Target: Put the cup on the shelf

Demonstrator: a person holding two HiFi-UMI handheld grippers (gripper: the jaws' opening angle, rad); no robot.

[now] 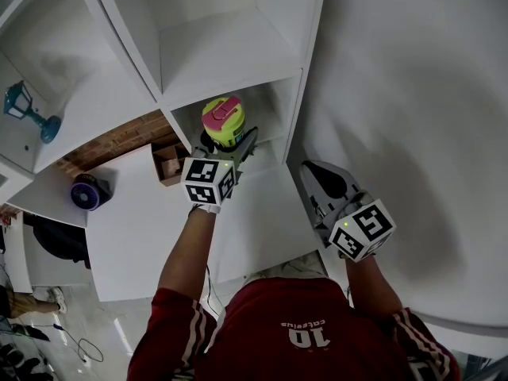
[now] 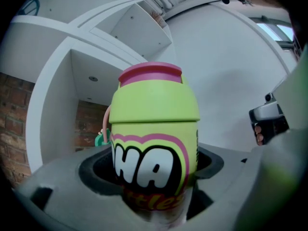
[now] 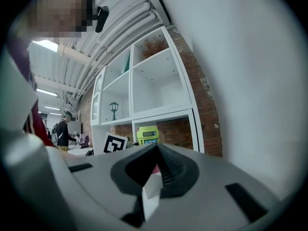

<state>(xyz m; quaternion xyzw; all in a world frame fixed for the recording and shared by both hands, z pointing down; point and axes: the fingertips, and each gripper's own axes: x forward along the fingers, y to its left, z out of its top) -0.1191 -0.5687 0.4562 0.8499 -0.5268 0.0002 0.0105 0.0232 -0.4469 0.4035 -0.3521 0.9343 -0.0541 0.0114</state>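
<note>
Head view shows one cup (image 1: 223,121), lime-yellow with a pink cap, at the mouth of a compartment at the right-hand end of the white shelf (image 1: 230,54). The left claw (image 1: 226,145) is closed around its lower body. In the left gripper view the printed barrel fills the gap between the jaws, which press against its sides below the domed lid. Whether the base already rests on the compartment floor is hard to tell from these angles; it may be just above it.

The right claw (image 1: 316,173) hangs well clear of the shelf, off its right side by the plain wall. Its jaws are drawn together on nothing.

The cup looks like smooth, rigid plastic, probably light and a little slippery where it is glossy. The straight lower barrel is the sensible place to hold it. The rounded lid would let the jaws slide off, and the thin pink loop (image 2: 105,124) at its side is too flimsy.

By count there is one cup, two claws and one shelf unit with several compartments. One teal lantern ornament (image 1: 28,109) stands in a compartment further left, and one brown box (image 1: 168,163) sits beside the shelf.
</note>
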